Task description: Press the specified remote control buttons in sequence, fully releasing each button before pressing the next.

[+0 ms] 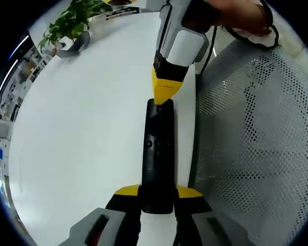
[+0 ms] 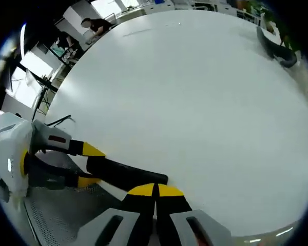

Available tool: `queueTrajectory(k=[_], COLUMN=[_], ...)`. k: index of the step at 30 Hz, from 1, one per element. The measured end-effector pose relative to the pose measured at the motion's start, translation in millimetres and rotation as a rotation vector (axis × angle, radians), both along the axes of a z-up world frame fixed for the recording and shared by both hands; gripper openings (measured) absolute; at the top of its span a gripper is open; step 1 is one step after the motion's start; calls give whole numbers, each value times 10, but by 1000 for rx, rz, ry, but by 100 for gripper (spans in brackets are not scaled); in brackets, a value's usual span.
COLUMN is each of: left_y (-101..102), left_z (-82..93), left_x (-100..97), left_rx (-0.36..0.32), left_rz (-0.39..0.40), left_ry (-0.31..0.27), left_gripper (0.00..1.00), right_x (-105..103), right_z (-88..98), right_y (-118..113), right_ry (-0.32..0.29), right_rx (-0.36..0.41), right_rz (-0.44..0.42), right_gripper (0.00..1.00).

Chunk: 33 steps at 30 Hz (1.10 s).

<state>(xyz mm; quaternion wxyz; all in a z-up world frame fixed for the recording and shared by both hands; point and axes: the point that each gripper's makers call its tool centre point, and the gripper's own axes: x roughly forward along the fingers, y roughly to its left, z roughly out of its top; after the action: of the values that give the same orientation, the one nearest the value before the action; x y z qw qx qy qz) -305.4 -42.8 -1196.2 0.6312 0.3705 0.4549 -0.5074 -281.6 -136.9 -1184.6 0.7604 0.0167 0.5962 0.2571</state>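
The black remote control (image 1: 158, 154) is pinched at its near end by the left gripper (image 1: 158, 197), over the white worktop (image 1: 82, 148) edge. The right gripper (image 2: 155, 190), fingers pressed together, is set on its far end.

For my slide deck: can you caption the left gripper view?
Left gripper clamps a black remote at the white table edge while the right gripper, shut, presses its far end.
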Motion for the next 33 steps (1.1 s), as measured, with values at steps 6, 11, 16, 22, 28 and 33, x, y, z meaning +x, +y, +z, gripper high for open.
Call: queueTrajectory(k=[6,11,16,22,28,33], left_y=[6,16,23,22,14,9], left_z=[-2,6,14,20,41,43], left_x=[3,2,-5,-4,-23,-24], left_rx=[-22,-61,-134,-194,-302,-331], left_rz=[2,5,12,6,-2,0], left_ry=[-1,-12,-30,-43,-75,-97], left_gripper=[24,24,24,24,24,24], right_x=[11,15,9,11,21,19], right_z=[6,7,12,13,14,17], right_y=[11,4,16,11,-5,2], right_ry=[-25,-13,-8,-9,41,50], right_rx=[24,49,56,60,124,135], right_rz=[-8,-35,-47,-49,-116,-129], right_gripper=[0,0,0,0,0,0])
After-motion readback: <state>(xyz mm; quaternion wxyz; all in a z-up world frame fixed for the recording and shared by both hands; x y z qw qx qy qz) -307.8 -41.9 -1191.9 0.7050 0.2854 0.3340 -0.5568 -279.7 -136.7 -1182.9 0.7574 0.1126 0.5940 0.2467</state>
